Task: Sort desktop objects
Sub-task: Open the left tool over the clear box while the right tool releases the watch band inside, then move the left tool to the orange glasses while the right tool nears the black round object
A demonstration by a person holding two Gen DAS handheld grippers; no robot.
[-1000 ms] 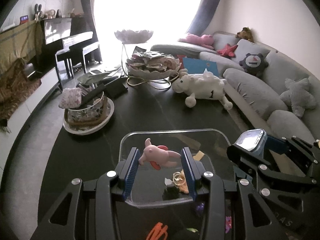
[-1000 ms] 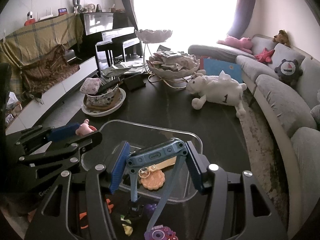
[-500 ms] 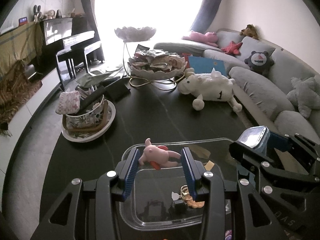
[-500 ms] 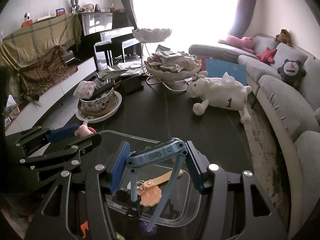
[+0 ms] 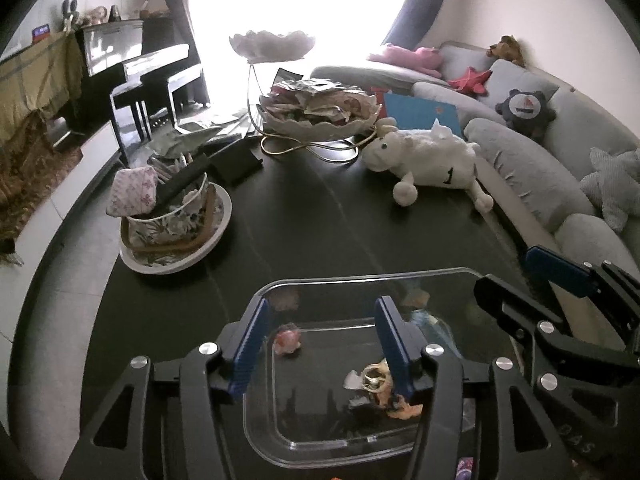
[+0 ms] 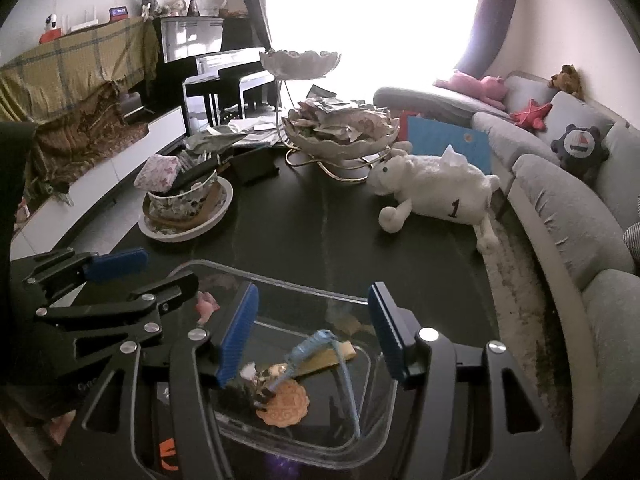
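1. Two grippers hang side by side over a clear plastic tray that stands on the dark table.
2. The left gripper has its blue-padded jaws spread wide, and nothing is between them.
3. A small pink toy figure lies on the tray floor, below the gap of the left jaws and nearer to the left pad.
4. The right gripper is also wide apart and holds nothing.
5. A blue folding hex-key set lies in the tray under the right jaws, with its thin keys fanned out. One end of it rests over an orange round cookie-shaped piece.
6. A keyring with small charms lies in the tray just beside the orange piece.
7. Farther on the table there are a white plush sheep with a "1" on its side, a floral bowl on a plate, and a shell-shaped tiered dish full of wrappers.
8. A grey sofa with soft toys curves along the right side.
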